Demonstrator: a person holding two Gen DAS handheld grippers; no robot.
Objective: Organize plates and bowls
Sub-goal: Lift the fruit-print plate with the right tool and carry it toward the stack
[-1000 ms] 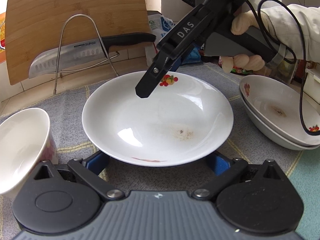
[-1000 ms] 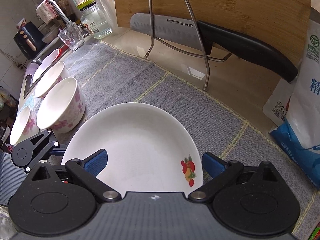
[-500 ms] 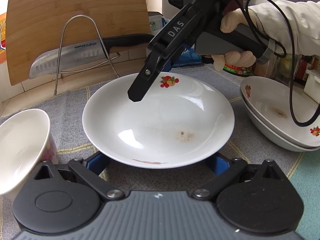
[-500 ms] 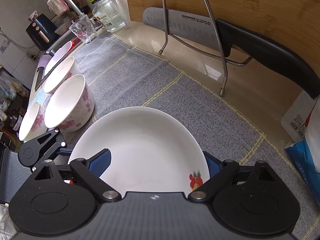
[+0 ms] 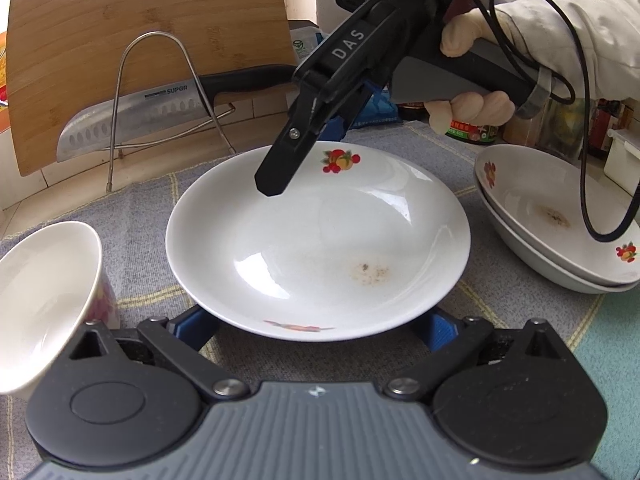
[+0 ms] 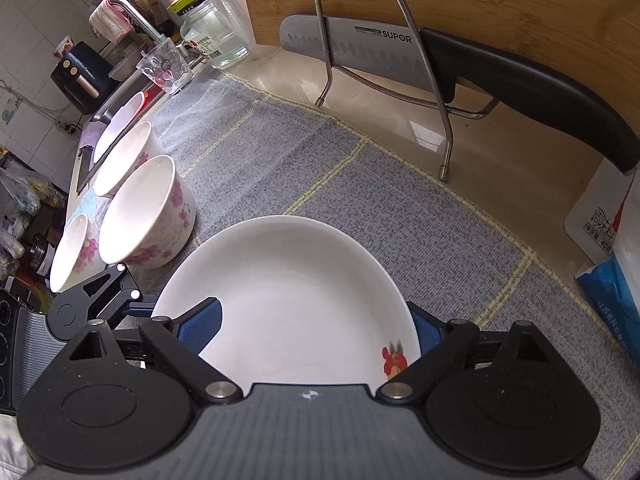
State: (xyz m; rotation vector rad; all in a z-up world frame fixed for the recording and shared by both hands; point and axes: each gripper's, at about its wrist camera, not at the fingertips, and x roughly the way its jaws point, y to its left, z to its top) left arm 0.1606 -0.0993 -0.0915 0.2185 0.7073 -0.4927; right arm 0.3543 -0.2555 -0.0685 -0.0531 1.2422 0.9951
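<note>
A white plate (image 5: 316, 248) with a fruit motif on its rim sits on a grey checked cloth (image 5: 132, 208) on a kitchen counter, ringed from two sides by hand-held grippers. In the left wrist view, the left gripper (image 5: 316, 326) has its blue-padded fingers (image 5: 192, 326) set wide, either side of the plate's near rim at about 6 o'clock; whether the pads touch the rim cannot be told. The right gripper (image 6: 316, 330), gripped by a person's hand (image 5: 472, 80) in a pale sleeve (image 5: 568, 44), reaches in from 1 o'clock and hangs over the plate's far edge. Its jaws are apart, having narrowed and then eased slightly in the past moment, with the plate's rim between the blue pads (image 6: 200, 328) in the right wrist view; no clamping shows.

At 3 o'clock of the plate, two more plates (image 5: 560, 232) are stacked, the top one bearing a brown stain. At 9 o'clock stands a flowered bowl (image 5: 44, 300); the right wrist view shows it as one of a row of bowls (image 6: 120, 208) running toward the sink tap (image 6: 132, 20). Behind, at 11 o'clock, a knife (image 5: 160, 112) rests in a wire rack (image 5: 160, 92) before a bamboo cutting board (image 5: 140, 32).
</note>
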